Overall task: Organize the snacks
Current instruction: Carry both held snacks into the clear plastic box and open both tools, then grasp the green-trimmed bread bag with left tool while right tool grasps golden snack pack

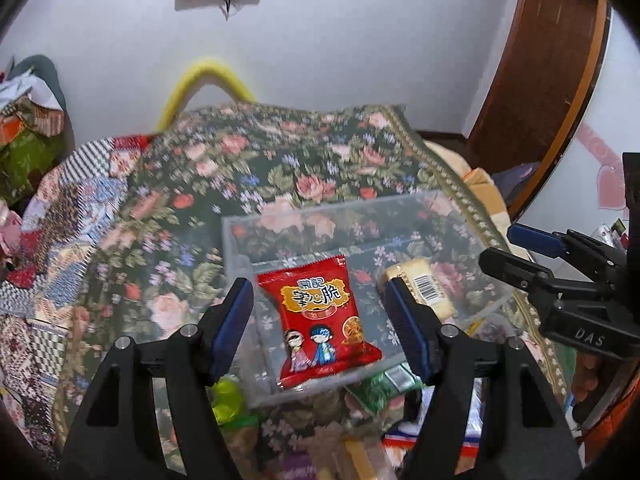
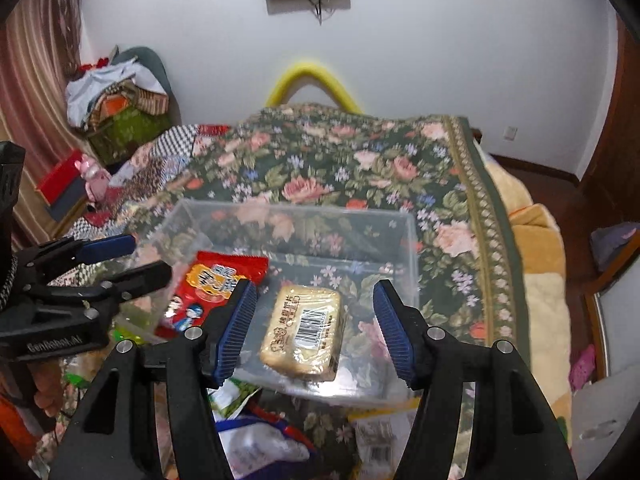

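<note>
A clear plastic bin (image 1: 304,210) stands on a floral bedspread (image 1: 248,168). Inside it a red snack packet (image 1: 320,320) lies flat on the left, and a yellow biscuit pack with a barcode (image 2: 304,332) lies on the right. My left gripper (image 1: 320,328) hangs open above the red packet, its blue pads clear of the packet's edges. Over the biscuit pack (image 1: 424,284) my right gripper (image 2: 316,328) is open too, touching nothing. Each gripper shows in the other's view: the right gripper (image 1: 504,248) and the left gripper (image 2: 144,258). The red packet (image 2: 216,284) is partly hidden in the right wrist view.
Loose snack packets lie in front of the bin's near wall: a green one (image 1: 384,388), a lime one (image 1: 226,400), a white and blue bag (image 2: 260,444). A yellow foam arch (image 2: 312,80) stands behind the bed. Piled clothes (image 2: 116,96) sit far left, a wooden door (image 1: 540,80) right.
</note>
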`<control>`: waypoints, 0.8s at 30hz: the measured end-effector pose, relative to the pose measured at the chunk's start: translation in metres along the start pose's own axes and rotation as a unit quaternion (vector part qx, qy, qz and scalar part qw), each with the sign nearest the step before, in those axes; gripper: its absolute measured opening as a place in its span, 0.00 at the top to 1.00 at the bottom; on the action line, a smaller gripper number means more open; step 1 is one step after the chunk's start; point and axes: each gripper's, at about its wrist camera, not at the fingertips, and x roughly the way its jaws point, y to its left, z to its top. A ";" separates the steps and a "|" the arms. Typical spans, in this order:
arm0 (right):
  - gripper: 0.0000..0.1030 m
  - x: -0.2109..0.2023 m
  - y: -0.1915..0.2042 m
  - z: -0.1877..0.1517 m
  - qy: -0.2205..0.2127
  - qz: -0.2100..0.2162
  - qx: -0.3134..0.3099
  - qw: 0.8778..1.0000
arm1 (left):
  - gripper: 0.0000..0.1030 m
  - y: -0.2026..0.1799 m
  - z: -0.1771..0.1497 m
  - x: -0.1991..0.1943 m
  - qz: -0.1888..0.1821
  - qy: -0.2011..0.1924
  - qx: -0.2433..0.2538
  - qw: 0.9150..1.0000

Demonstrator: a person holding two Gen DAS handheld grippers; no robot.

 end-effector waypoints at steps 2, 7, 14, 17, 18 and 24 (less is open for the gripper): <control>0.43 -0.012 0.002 -0.001 -0.009 -0.002 -0.003 1.000 | 0.32 0.002 -0.002 -0.019 0.005 -0.012 0.006 1.000; 0.42 -0.038 0.004 -0.009 -0.025 -0.001 -0.004 1.000 | 0.27 0.010 -0.016 -0.054 0.019 -0.028 0.014 0.999; 0.41 -0.060 0.005 -0.035 -0.023 -0.008 -0.004 1.000 | 0.24 0.034 -0.048 -0.071 0.040 -0.010 0.002 0.999; 0.41 -0.064 0.004 -0.050 -0.015 -0.016 -0.002 1.000 | 0.24 0.045 -0.063 -0.066 0.048 0.006 -0.011 0.999; 0.41 -0.065 0.003 -0.056 -0.011 -0.018 0.001 1.000 | 0.24 0.050 -0.069 -0.062 0.052 0.013 -0.016 0.998; 0.41 -0.063 -0.003 -0.097 0.023 -0.043 0.015 0.999 | 0.24 0.068 -0.096 -0.035 0.063 0.048 -0.037 0.996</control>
